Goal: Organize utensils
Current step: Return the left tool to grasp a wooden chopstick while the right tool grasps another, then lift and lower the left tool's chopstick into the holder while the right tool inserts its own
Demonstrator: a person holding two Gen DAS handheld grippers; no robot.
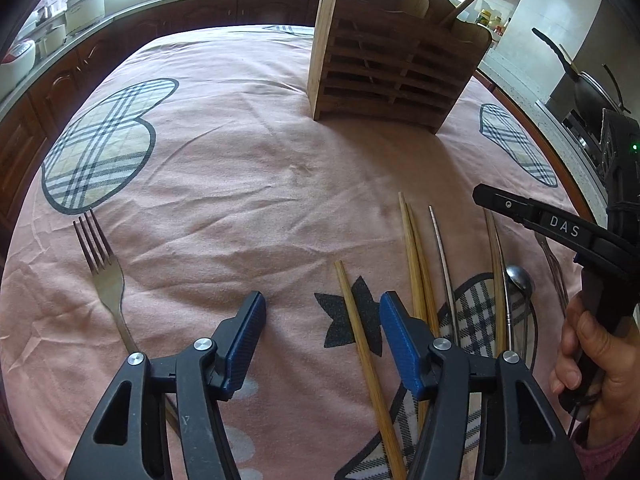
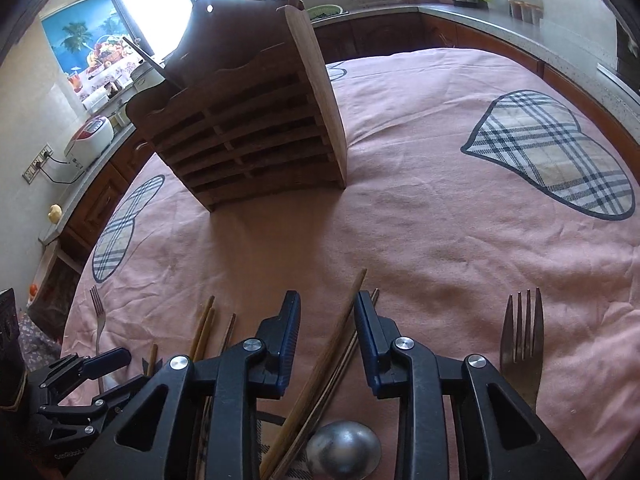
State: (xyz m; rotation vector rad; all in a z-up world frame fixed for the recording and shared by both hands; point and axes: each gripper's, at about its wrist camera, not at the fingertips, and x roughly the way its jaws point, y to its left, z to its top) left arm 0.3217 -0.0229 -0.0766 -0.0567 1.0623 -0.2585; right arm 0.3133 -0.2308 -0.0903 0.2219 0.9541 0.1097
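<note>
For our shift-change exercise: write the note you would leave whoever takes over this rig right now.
Left gripper: open above the cloth, a loose chopstick between its fingers, not pressed.
Right gripper: open, nearly closed, straddling a chopstick; no grip visible.
Wooden holder stands upright at the far side of the table and already holds a few utensils.
Left on the pink tablecloth: chopsticks, one fork at left, another fork at right, a metal spoon.
To do: move these into the holder.

A pink tablecloth (image 1: 248,152) bears a wooden rack (image 1: 384,76), forks (image 1: 100,264), chopsticks (image 1: 416,264) and a spoon (image 1: 519,278).
</note>
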